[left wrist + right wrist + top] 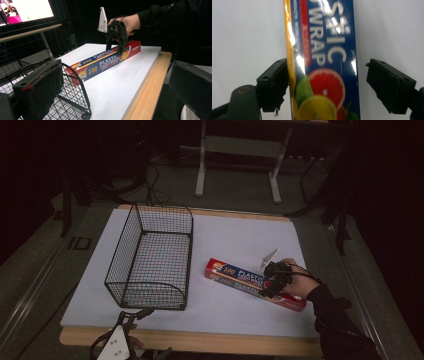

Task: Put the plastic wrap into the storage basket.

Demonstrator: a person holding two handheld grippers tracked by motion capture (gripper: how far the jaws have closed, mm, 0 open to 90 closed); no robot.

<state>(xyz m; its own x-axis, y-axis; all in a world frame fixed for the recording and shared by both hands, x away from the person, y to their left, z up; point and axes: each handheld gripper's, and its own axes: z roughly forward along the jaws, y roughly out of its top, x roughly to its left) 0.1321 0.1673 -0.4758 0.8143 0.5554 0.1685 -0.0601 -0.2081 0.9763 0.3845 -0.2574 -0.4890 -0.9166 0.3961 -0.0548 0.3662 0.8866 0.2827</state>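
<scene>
left gripper point(141, 313): we see it at the near edge of the table, by the near left corner, jaws spread wide with nothing between them; its jaw tips reach toward the basket's near end.

wire basket point(150, 257): black mesh, empty, standing on the left half of the white table top point(235, 237), long side running from the near edge toward the far edge. We judge this the likely place for the box, so its open top matters.

plastic food wrap box point(240, 279): a long blue and red carton lying flat on the right half of the table, slanted, its left end near the basket but apart from it, its right end toward the near right corner.

right gripper point(274, 281): it stands over the right part of the box, jaws straddling it across the width. One pad sits at the yellow edge of the carton; the other stands off the blue side with a gap, so nothing is gripped yet.

doing the step well: we would centre the jaws over the box, close squarely on both long sides, and expect the long end to droop.

in the way: the basket's wall facing the box; we must lift clear over it.
</scene>
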